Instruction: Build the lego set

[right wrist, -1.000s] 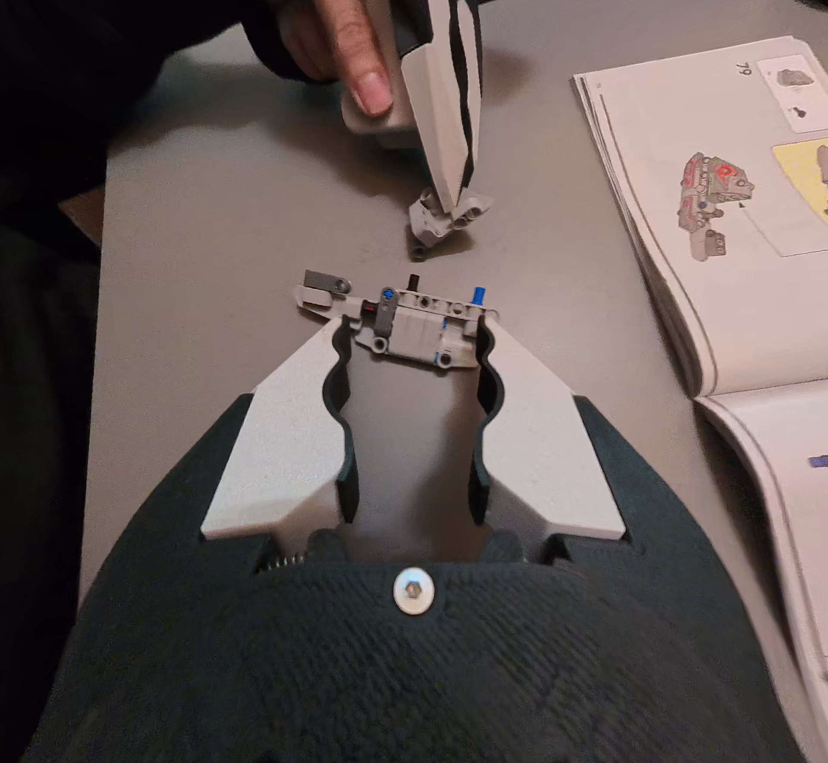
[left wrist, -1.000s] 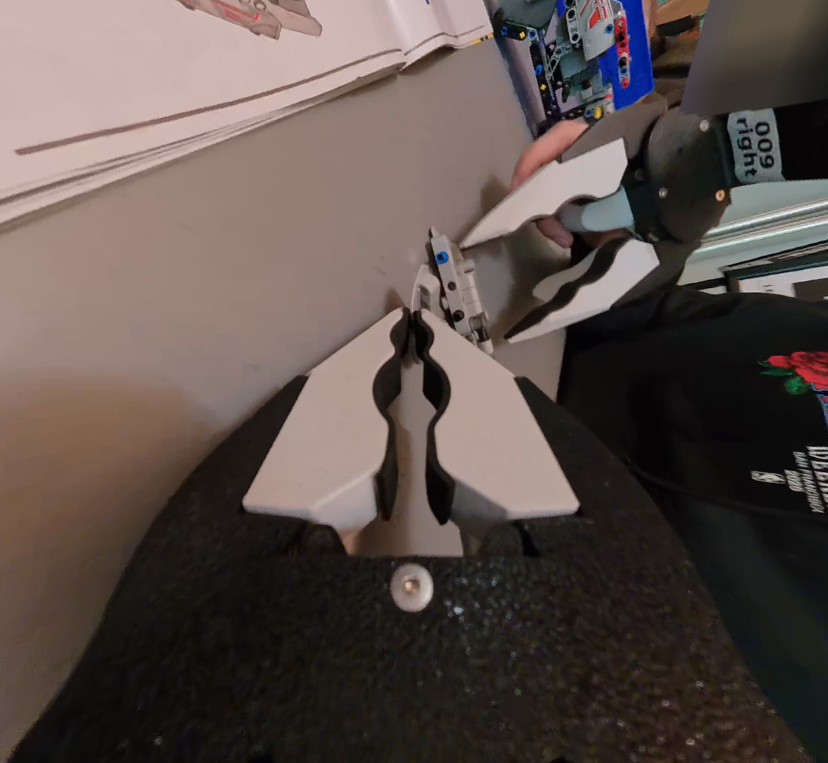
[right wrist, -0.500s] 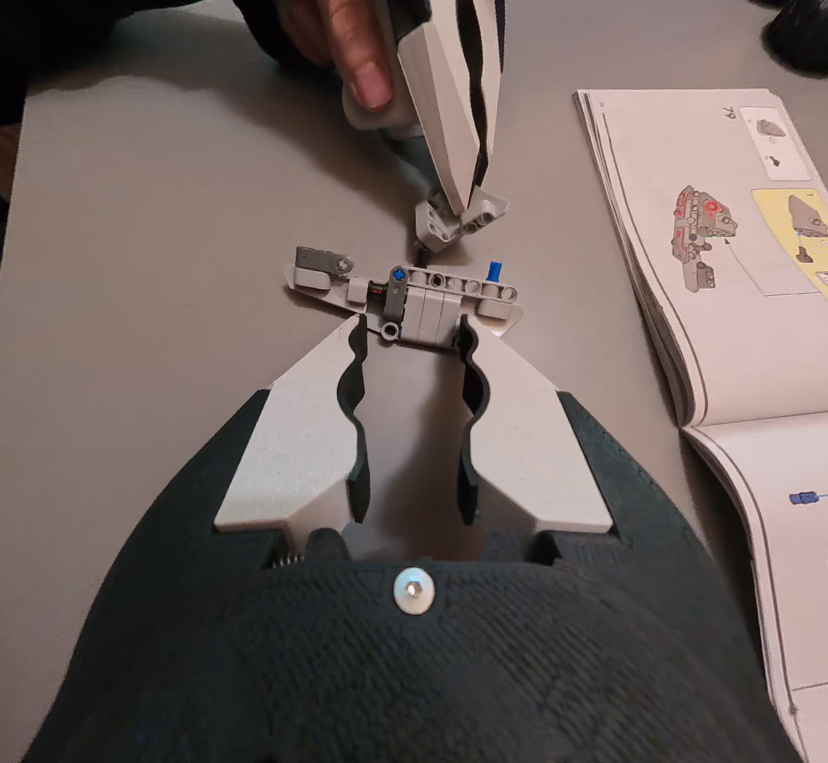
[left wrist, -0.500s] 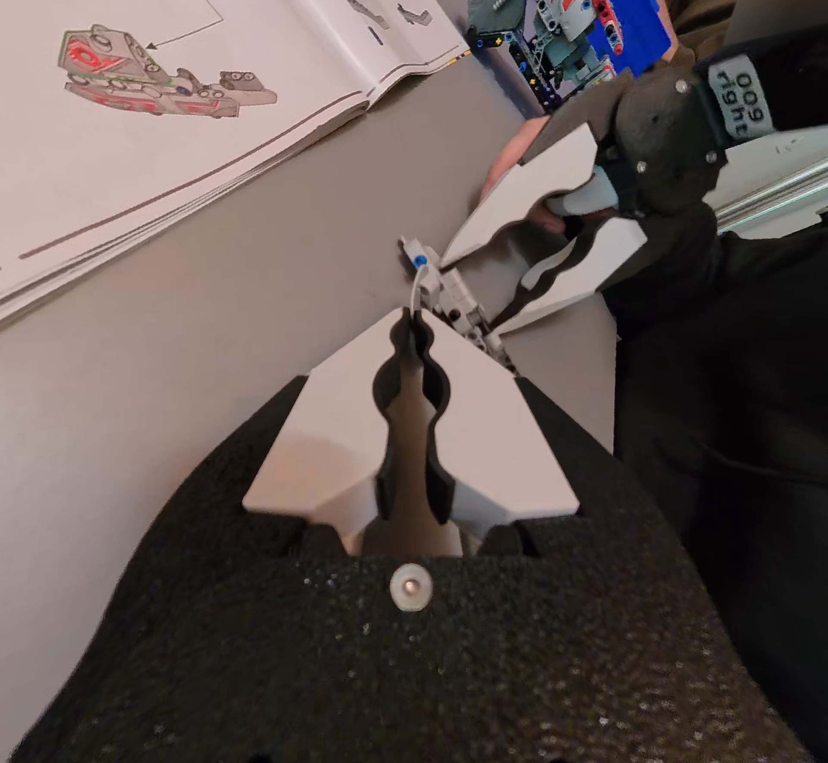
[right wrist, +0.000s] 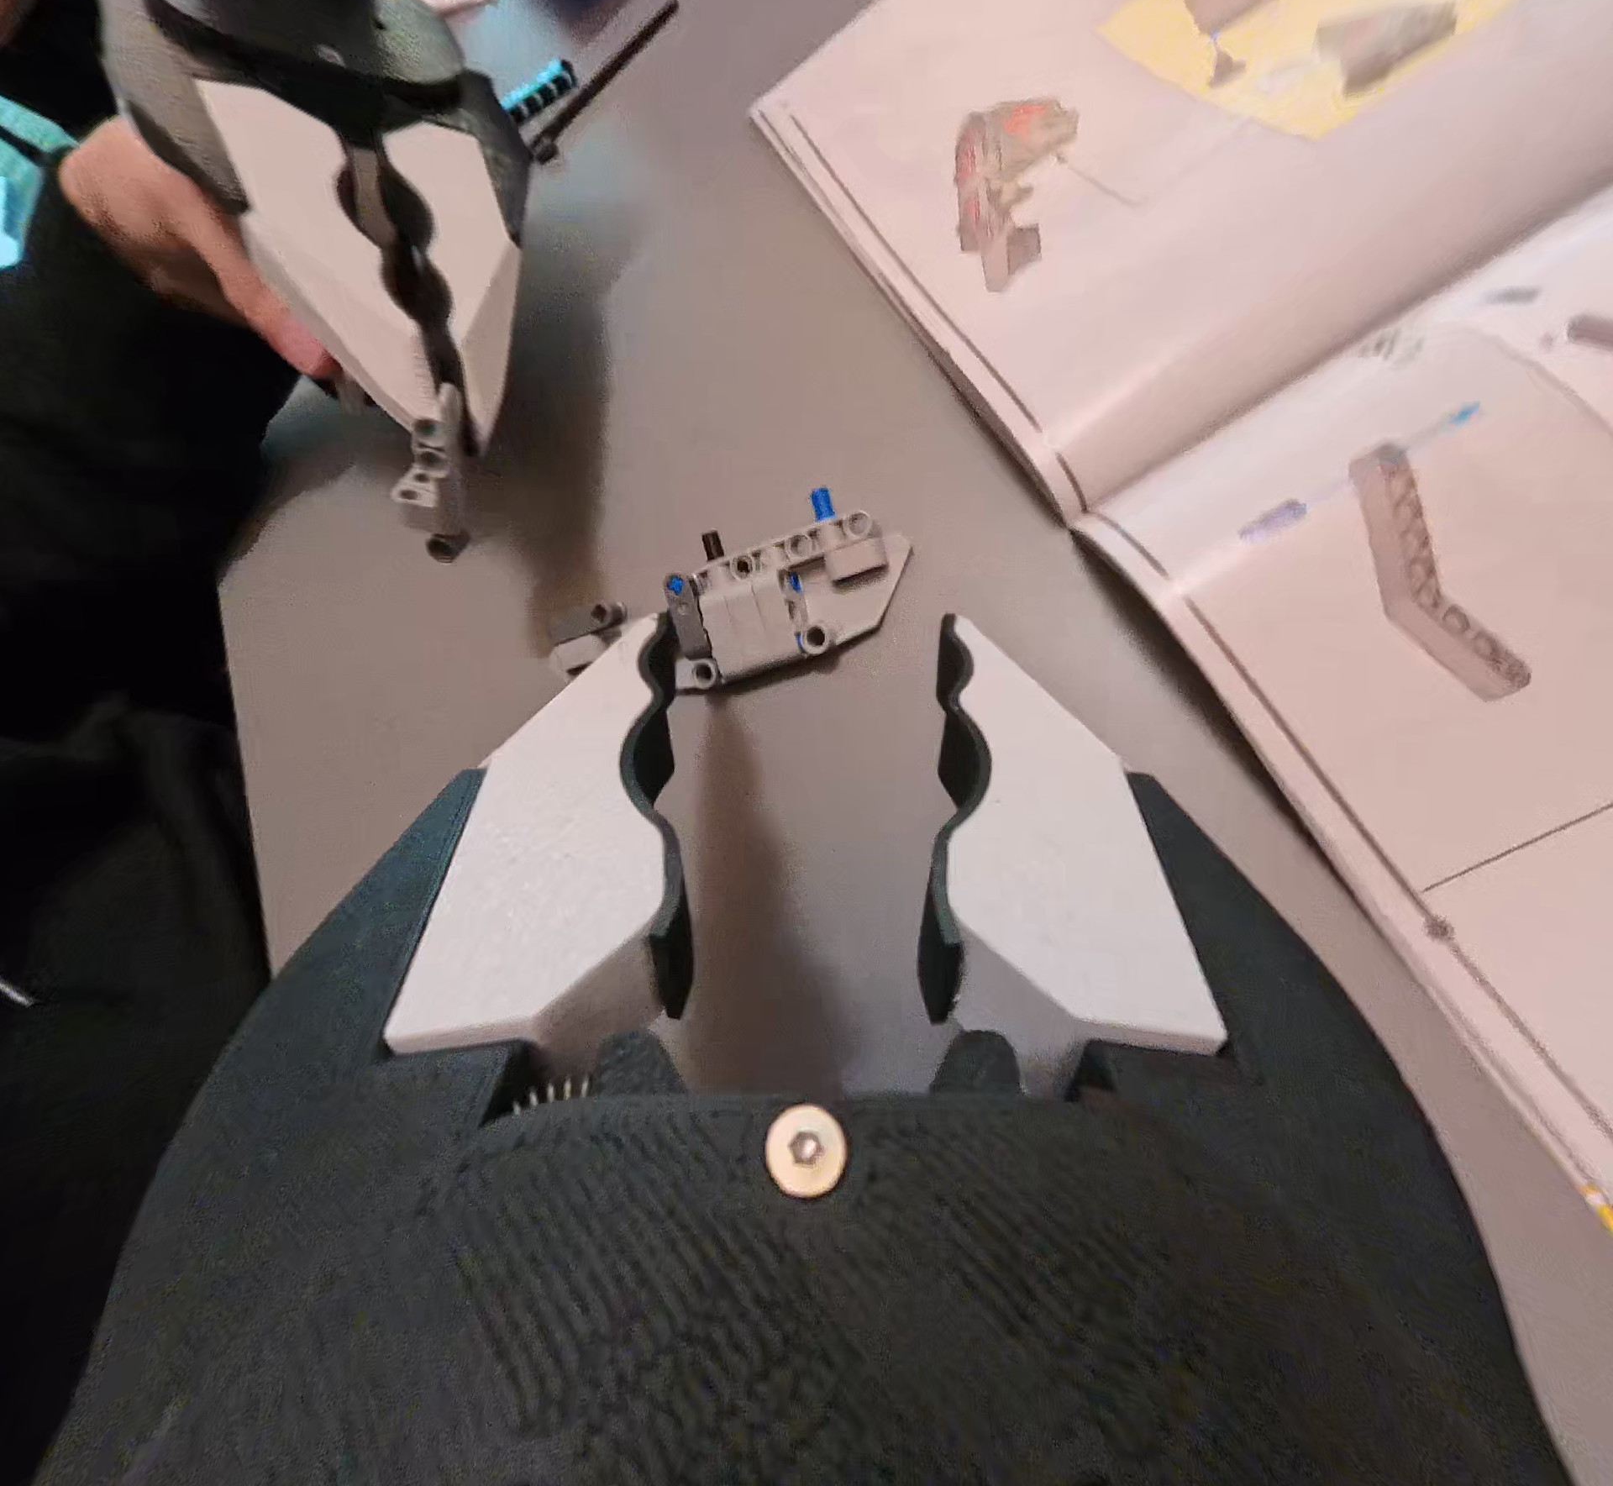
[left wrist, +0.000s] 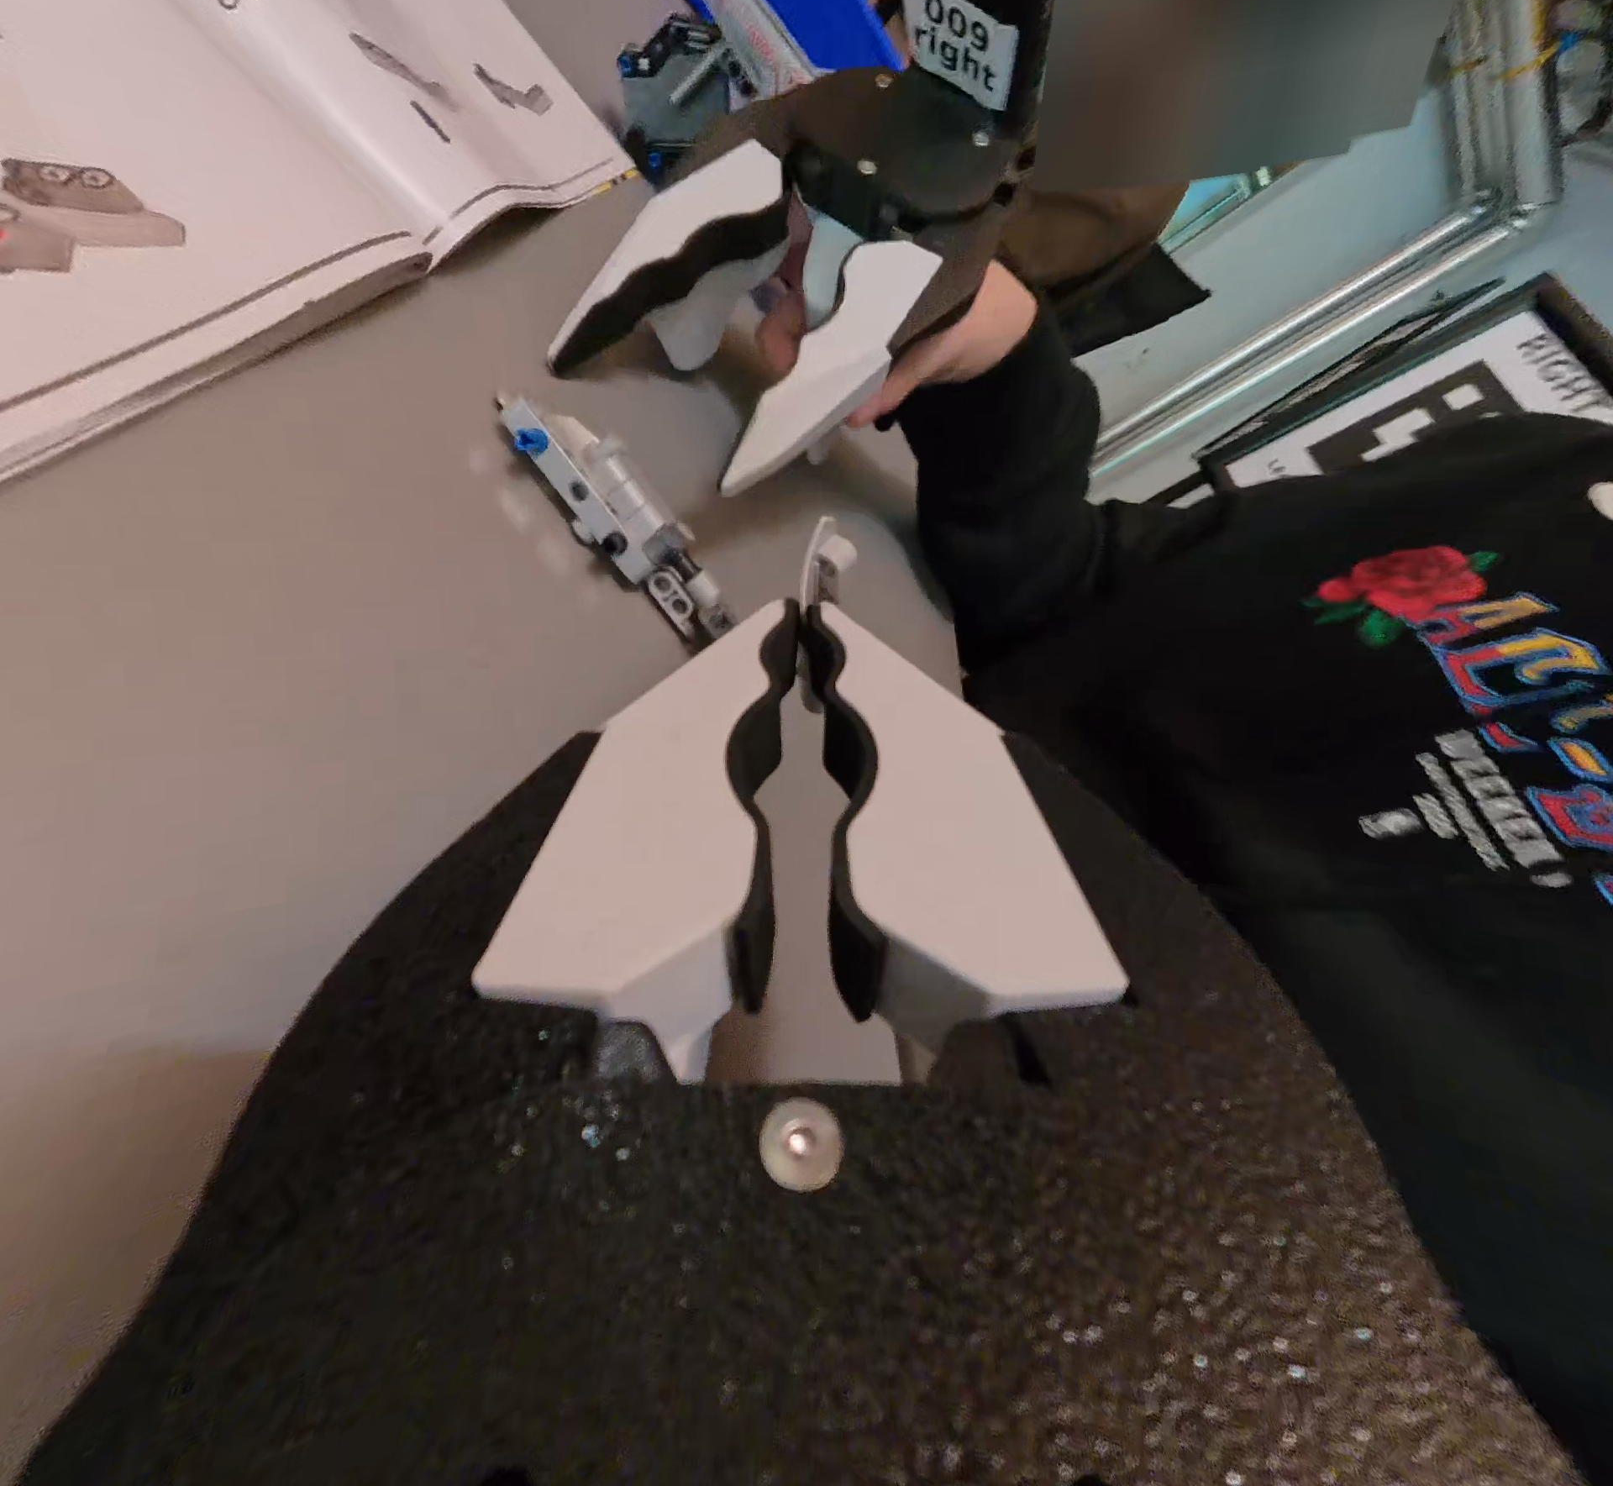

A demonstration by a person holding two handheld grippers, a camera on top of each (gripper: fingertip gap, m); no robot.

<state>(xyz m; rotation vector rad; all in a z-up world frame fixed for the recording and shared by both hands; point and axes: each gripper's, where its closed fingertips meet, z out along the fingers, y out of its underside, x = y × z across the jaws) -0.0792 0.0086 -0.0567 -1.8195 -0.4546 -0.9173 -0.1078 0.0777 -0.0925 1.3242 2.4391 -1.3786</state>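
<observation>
Over at 9 o'clock in my right wrist view, my left tongs (right wrist: 454,432) are pinching a small grey connector piece (right wrist: 429,484) right at the tips, with the piece hanging below them, off the bench (right wrist: 393,659). In the left wrist view the same left tongs (left wrist: 803,615) are squeezed together on that connector piece (left wrist: 820,571), which sticks out past the tips toward 12 o'clock.

Moving to the middle, the grey lego sub-assembly (right wrist: 768,597) lies flat on the grey bench, with blue pins showing on it and a short black pin poking out of its top edge. It sits just past the tip of the left-hand finger of my right tongs (right wrist: 803,641), which are spread wide with nothing held; I can't tell if that finger tip is touching it. From the left wrist view the sub-assembly (left wrist: 602,510) lies at about 11 o'clock from the left tongs' tips, and the right tongs (left wrist: 646,423) hang open beyond it, a bit above the bench (left wrist: 262,659).

Out at 2 o'clock in the right view the open instruction booklet (right wrist: 1222,309) lies on the bench, well apart from the sub-assembly. In the left view the booklet (left wrist: 218,135) fills the 10 o'clock corner, and a blue box (left wrist: 785,4) stands at 12 o'clock behind the right tongs.
</observation>
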